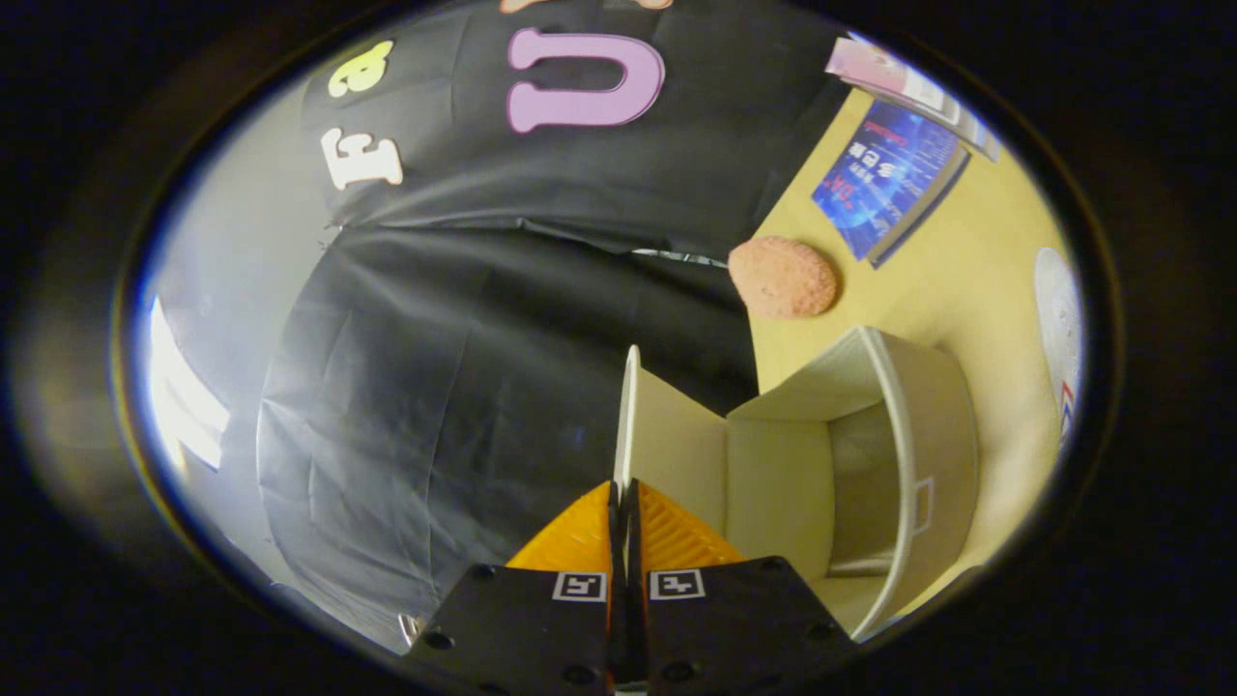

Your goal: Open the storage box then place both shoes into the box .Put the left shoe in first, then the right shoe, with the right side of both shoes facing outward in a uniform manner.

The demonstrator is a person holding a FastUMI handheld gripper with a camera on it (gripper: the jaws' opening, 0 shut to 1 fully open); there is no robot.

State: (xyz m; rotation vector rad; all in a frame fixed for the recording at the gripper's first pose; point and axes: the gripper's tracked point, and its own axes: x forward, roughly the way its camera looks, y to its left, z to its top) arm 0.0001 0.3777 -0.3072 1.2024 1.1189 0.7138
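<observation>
Gripper [623,488] pinched narrow on the box lid [630,416] edge at 12 o'clock; open box [904,435] sits at 2 o'clock.

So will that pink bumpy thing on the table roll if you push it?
Probably not far: the pink lump looks flattish and oval, lying beyond the open storage box. Its rough surface should grip, not slip. The fingers are closed on the box's door.

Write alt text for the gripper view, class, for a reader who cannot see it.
The gripper has its fingers closed on the thin edge of the white storage box's open door, and the box stands open and empty on a yellow table. Beyond the box lie a pinkish rough lump and a blue booklet.
</observation>
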